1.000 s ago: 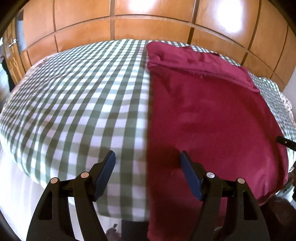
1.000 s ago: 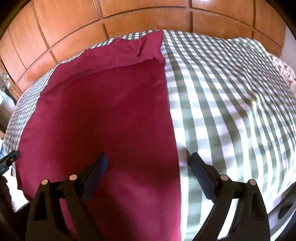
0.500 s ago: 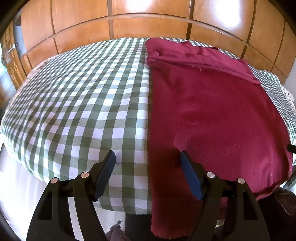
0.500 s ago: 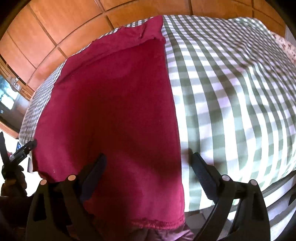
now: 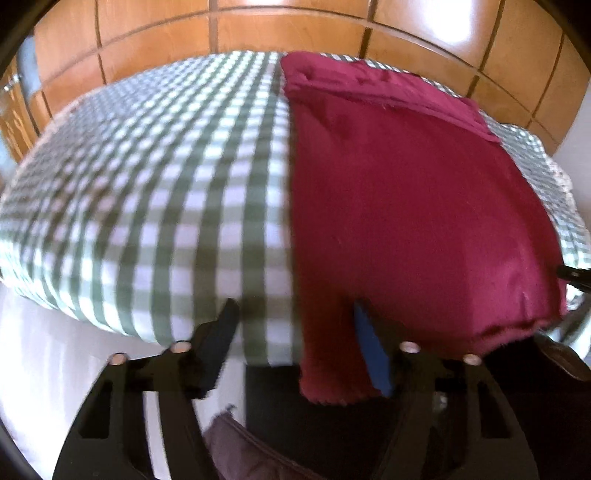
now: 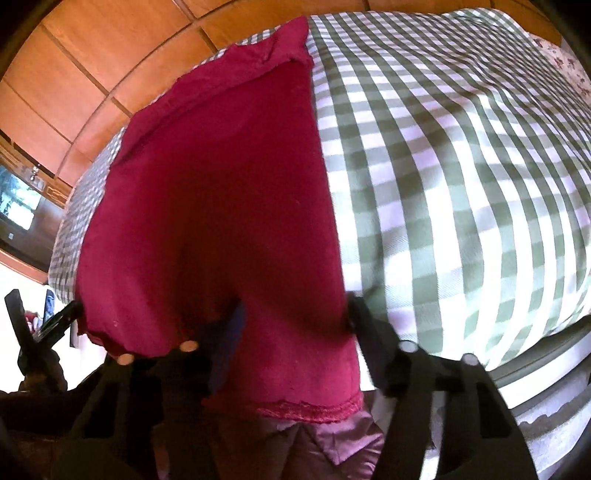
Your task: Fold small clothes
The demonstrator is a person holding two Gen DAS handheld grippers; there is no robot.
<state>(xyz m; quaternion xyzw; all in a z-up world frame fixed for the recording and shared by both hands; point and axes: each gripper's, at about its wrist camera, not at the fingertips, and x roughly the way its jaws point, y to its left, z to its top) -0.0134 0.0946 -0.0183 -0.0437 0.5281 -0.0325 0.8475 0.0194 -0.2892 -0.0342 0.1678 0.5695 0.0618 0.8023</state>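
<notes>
Left gripper [image 5: 295,325]: I see jaws just closing, astride the near hem corner, not yet pressing.
Right gripper [image 6: 295,317]: same, closing around the other hem corner.
Dark red knit garment [image 5: 406,206]: flat on the green-and-white checked bedcover [image 5: 166,184], hem overhanging its near edge.
Wooden panelled headboard [image 5: 258,33]: beyond the bedcover.

No readable text, labels, brands, numbers or signs are showing in either wrist view; motion blur is softening both frames.
</notes>
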